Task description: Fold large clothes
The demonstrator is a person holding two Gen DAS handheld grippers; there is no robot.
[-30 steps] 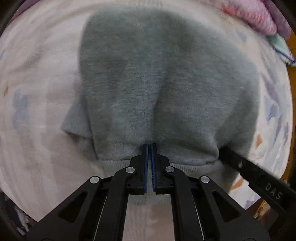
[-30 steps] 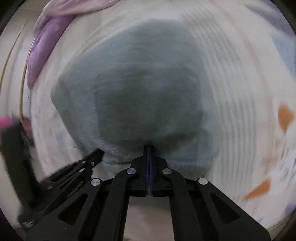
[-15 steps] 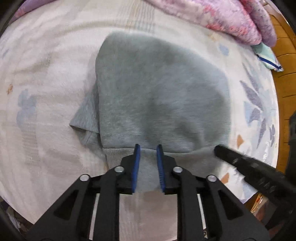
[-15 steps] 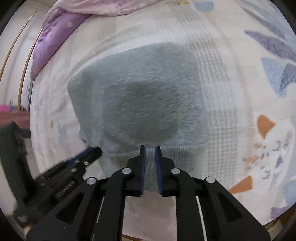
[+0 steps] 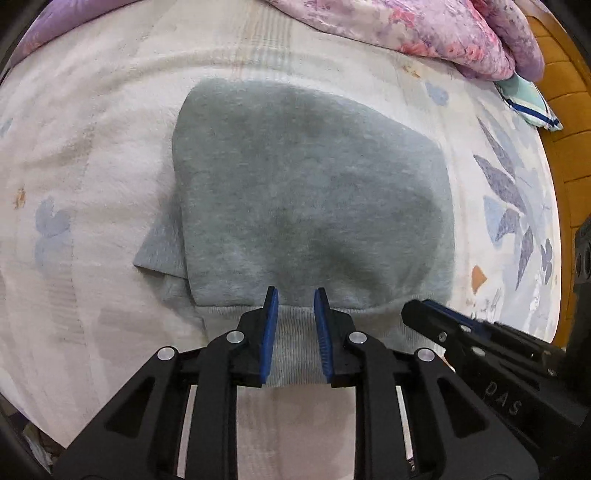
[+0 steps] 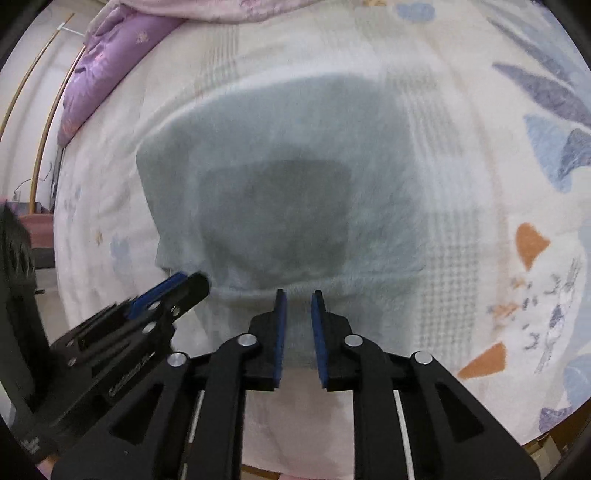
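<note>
Grey folded sweatshirt (image 5: 310, 192) lies mid-frame on my bedspread (image 5: 92, 155); left gripper (image 5: 294, 295) released, right gripper (image 6: 296, 297) opening, nothing between its pads

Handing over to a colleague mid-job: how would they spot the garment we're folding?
Start from the pale patterned bedspread that fills the view. Near its middle lies the grey sweatshirt, folded into a rough rectangle with its ribbed hem towards the cameras. It is plain grey, unlike the pink floral quilt bunched at the far edge.
</note>
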